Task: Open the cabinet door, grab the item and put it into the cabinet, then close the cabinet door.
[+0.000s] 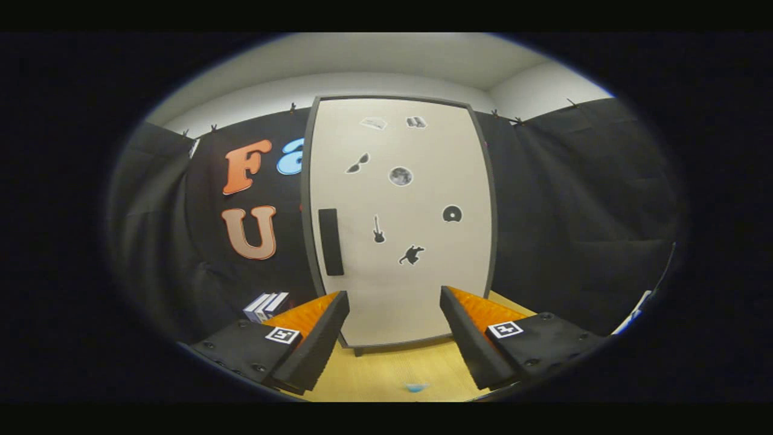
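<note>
A tall white cabinet (401, 223) with a dark frame stands straight ahead, beyond my fingers, its door closed. A black bar handle (330, 241) runs upright near the door's left edge. Small dark stickers dot the door. My gripper (394, 302) is open, its fingers spread wide with nothing between them, some way short of the door's lower part. A small stack of white and grey boxes or books (266, 306) lies left of the cabinet, just behind my left finger (326, 329).
The cabinet stands on a light wooden tabletop (392, 374). A small blue object (415, 387) lies on the wood below the fingers. Black cloth walls close in on both sides.
</note>
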